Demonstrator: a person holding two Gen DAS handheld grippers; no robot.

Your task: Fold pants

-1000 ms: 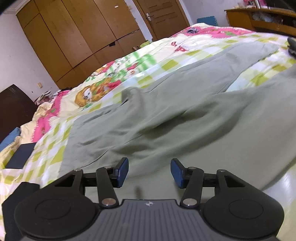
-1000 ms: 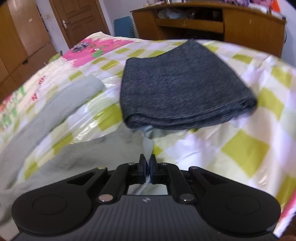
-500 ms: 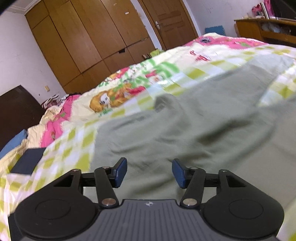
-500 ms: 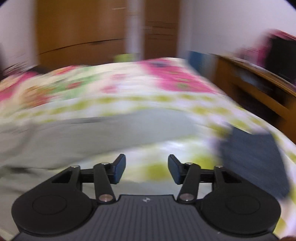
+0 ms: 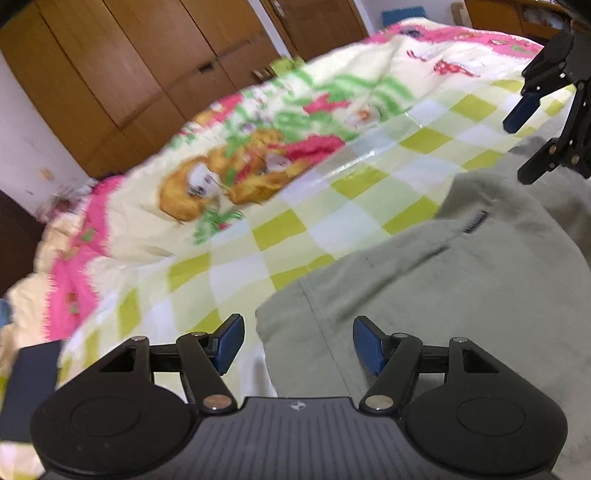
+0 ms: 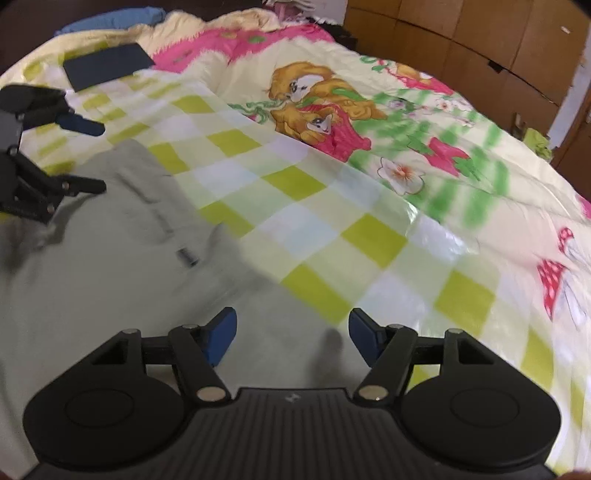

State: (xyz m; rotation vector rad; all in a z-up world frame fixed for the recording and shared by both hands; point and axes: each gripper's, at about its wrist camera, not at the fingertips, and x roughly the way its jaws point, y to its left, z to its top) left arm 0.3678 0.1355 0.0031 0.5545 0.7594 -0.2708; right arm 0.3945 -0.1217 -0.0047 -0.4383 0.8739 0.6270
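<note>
Grey-green pants (image 5: 461, 295) lie spread on the checked bedspread (image 5: 369, 199), a small dark label near the waist. My left gripper (image 5: 298, 341) hangs over the pants' near corner; its jaws are opening, the cloth lies below them, and the blue pads touch nothing. The right gripper (image 5: 526, 144) shows at the top right, above the far side of the waist. In the right wrist view the pants (image 6: 110, 277) fill the lower left. My right gripper (image 6: 291, 339) is opening just above their edge with nothing gripped. The left gripper (image 6: 88, 155) is seen at the left edge.
A dark flat item (image 6: 107, 66) lies on the bedspread (image 6: 314, 221) near a blue pillow (image 6: 110, 16) at the head end. Wooden wardrobe doors (image 5: 129, 74) stand beyond the bed. The cartoon-print part of the cover lies past the pants.
The right gripper let go of the grey cloth it pinched, opened, rolled and swept away from the folded dark garment to the waist end. The left gripper slid along the pants to their corner, opening wider.
</note>
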